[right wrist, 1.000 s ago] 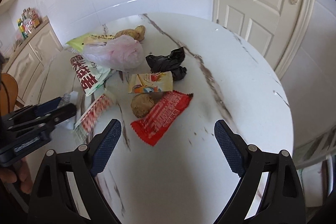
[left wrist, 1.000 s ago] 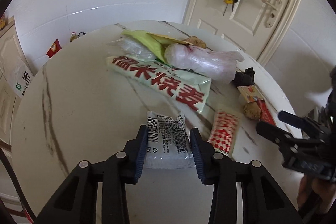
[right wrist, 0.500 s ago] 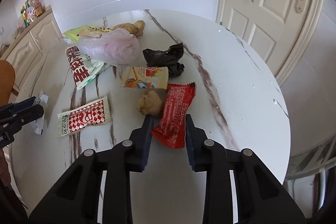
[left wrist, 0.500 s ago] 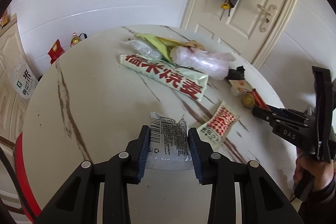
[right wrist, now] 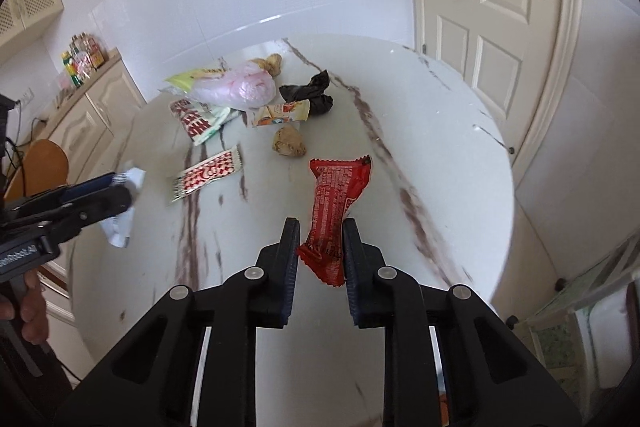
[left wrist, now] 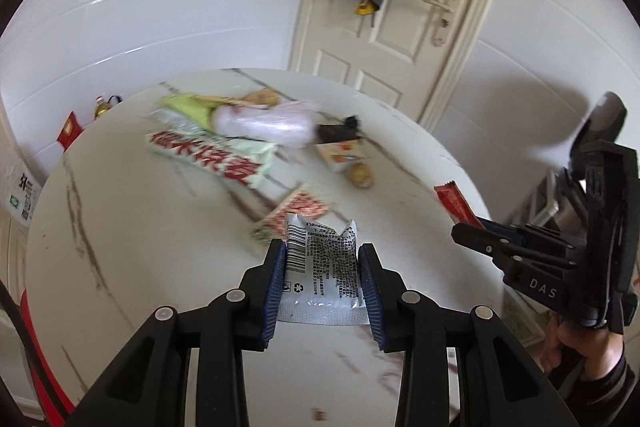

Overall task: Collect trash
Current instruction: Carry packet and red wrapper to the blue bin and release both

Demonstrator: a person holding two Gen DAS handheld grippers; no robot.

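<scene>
my left gripper (left wrist: 322, 269) is clenched on the silver printed wrapper (left wrist: 322, 267), lifted off the table (left wrist: 140, 247); my right gripper (right wrist: 320, 247) grips the red wrapper (right wrist: 334, 211) by its near end, the rest sticking out ahead of its fingers

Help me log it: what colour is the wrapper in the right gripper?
Red wrapper, clearest in the right wrist view.
</scene>
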